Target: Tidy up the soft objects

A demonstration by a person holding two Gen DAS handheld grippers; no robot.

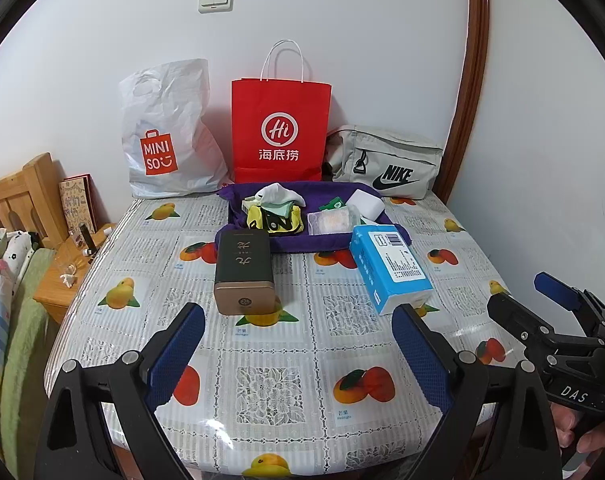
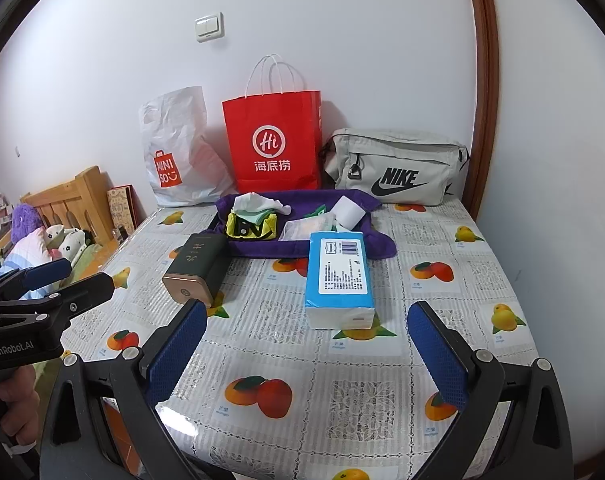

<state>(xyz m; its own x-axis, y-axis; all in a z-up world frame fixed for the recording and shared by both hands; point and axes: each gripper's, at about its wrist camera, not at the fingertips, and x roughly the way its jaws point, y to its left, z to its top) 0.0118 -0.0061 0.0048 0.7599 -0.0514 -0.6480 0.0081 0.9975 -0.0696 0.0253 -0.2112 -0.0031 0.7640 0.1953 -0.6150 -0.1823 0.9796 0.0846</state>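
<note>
both tongs are hovering over the near edge of the bench (image 1: 302, 420) covered with a fruit-print tablecloth, the left tongs (image 1: 298, 354) spread apart and gripping nothing, the right tongs (image 2: 308, 354) likewise released. a purple fabric tray (image 1: 286, 242) is sitting toward the far edge, holding a white sock (image 1: 278, 194), a yellow-and-black cloth (image 1: 272, 221), a clear packet (image 1: 329, 220) and a white sponge block (image 1: 364, 202). a blue tissue pack (image 2: 338, 280) is lying just in front of the tray, its far end overlapping the tray's near rim, and a dark rectangular tin (image 1: 244, 272) is resting to its left.
</note>
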